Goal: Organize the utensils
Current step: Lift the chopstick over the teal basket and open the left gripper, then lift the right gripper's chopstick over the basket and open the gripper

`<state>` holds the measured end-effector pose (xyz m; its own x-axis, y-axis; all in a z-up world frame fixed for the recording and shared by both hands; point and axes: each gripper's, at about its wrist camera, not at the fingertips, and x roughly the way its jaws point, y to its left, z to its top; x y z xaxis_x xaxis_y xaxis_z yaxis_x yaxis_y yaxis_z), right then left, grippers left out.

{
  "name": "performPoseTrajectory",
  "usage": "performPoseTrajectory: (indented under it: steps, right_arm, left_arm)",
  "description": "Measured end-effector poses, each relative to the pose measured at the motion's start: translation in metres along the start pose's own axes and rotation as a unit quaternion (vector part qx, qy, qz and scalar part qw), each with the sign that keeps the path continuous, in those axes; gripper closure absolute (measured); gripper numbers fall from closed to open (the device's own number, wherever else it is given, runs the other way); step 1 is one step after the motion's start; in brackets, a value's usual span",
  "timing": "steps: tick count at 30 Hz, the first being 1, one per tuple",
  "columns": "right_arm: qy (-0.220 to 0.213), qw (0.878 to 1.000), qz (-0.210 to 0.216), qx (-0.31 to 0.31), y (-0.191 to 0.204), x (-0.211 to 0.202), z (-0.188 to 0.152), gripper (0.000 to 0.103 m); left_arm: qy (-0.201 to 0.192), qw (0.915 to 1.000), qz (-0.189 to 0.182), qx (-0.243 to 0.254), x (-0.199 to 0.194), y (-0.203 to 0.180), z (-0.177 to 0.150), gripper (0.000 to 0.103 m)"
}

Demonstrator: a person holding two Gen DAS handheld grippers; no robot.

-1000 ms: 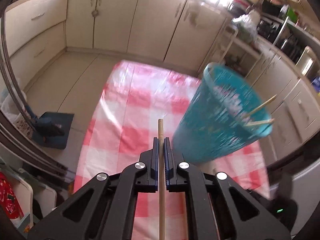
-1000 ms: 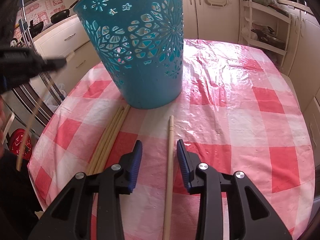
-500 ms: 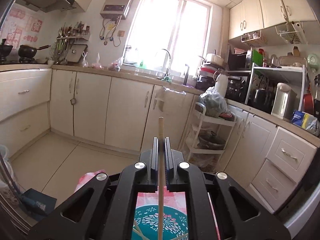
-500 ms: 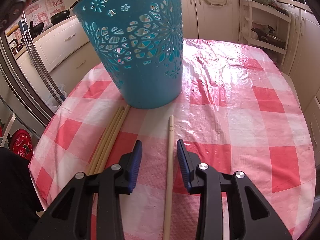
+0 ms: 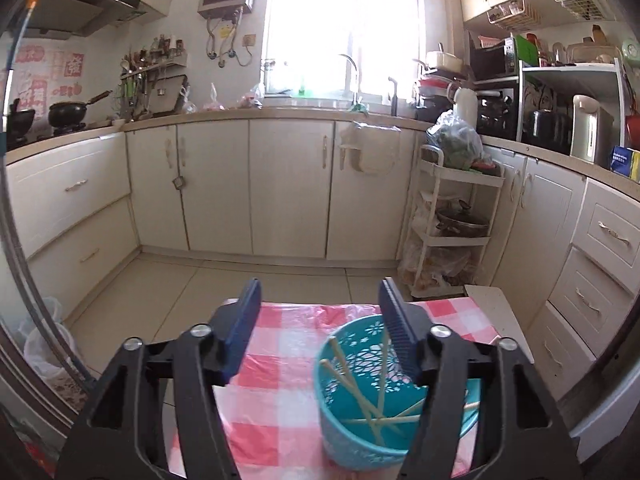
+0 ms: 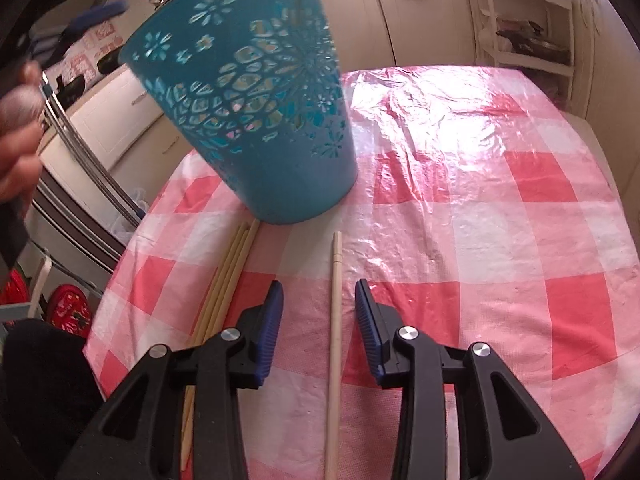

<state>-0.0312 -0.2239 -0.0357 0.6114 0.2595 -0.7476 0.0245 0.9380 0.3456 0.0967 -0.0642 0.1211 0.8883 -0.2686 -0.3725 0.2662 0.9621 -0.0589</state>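
The left gripper (image 5: 320, 332) hangs above the desk with its fingers (image 5: 240, 330) spread wide and empty; the teal perforated plastic basket (image 5: 360, 420) sits below the right finger, several pale wooden chopsticks (image 5: 378, 404) leaning inside. The right gripper (image 6: 319, 320) is low over the red-and-white checked tablecloth (image 6: 500, 216), fingers parted around a single wooden chopstick (image 6: 334, 340) without touching it. A bundle of wooden chopsticks (image 6: 224, 292) lies just left of the left finger, ahead of which the basket tilts.
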Motion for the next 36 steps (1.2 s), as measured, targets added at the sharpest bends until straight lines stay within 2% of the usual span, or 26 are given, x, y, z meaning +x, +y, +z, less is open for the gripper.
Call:
performPoseTrajectory:
  steps: [1, 2, 6, 9, 11, 13, 15, 17, 19, 21, 22, 29, 33, 36]
  right_arm:
    - [-0.001, 1.000, 0.012, 0.019, -0.007, -0.001, 0.000, 0.066]
    - [-0.002, 0.999, 0.016, 0.029, -0.011, -0.003, -0.001, 0.068]
    - [-0.004, 0.999, -0.027, -0.017, 0.004, -0.002, -0.004, 0.069]
    - [0.000, 0.996, -0.065, -0.058, 0.020, 0.004, -0.004, 0.069]
    - [0.003, 0.994, -0.083, -0.073, 0.024, 0.006, -0.003, 0.069]
    - [0.008, 0.988, -0.113, -0.105, 0.034, 0.009, -0.007, 0.069]
    - [0.011, 0.984, -0.127, -0.120, 0.040, 0.010, -0.009, 0.069]
    - [0.014, 0.986, -0.125, -0.114, 0.037, 0.007, -0.011, 0.071]
    - [0.015, 0.986, -0.122, -0.113, 0.035, 0.004, -0.012, 0.079]
    - [0.013, 0.987, -0.121, -0.108, 0.032, 0.002, -0.012, 0.095]
    - [0.011, 0.987, -0.121, -0.102, 0.029, 0.000, -0.012, 0.097]
    - [0.000, 0.997, -0.076, -0.024, 0.006, -0.016, -0.013, 0.097]
    - [-0.026, 0.999, -0.028, 0.008, 0.003, -0.043, -0.006, 0.097]
    - [-0.053, 0.999, 0.002, 0.007, 0.011, -0.068, 0.001, 0.097]
  left_arm:
    - [-0.008, 0.9999, 0.008, -0.004, -0.010, 0.010, 0.001, 0.028]
    - [-0.017, 0.9996, 0.020, -0.011, -0.021, 0.023, -0.001, 0.025]
    - [-0.020, 0.9965, 0.060, -0.055, -0.039, 0.072, -0.013, 0.017]
    - [0.011, 0.9914, 0.085, -0.099, -0.031, 0.105, -0.029, 0.016]
    - [0.059, 0.9836, 0.100, -0.138, -0.019, 0.125, -0.035, 0.016]
    - [0.087, 0.9799, 0.105, -0.146, -0.010, 0.134, -0.039, 0.016]
    - [0.096, 0.9796, 0.114, -0.135, -0.008, 0.136, -0.041, 0.016]
    - [0.101, 0.9809, 0.111, -0.124, -0.007, 0.134, -0.043, 0.016]
    - [0.102, 0.9823, 0.109, -0.114, -0.008, 0.130, -0.044, 0.015]
    - [0.102, 0.9836, 0.107, -0.104, -0.009, 0.125, -0.044, 0.013]
    - [0.101, 0.9842, 0.108, -0.098, -0.010, 0.123, -0.044, 0.011]
    - [0.104, 0.9865, 0.108, -0.066, -0.010, 0.107, -0.042, 0.008]
    - [0.110, 0.9868, 0.104, -0.058, -0.008, 0.102, -0.043, 0.008]
    - [0.113, 0.9868, 0.103, -0.053, -0.007, 0.098, -0.045, 0.008]
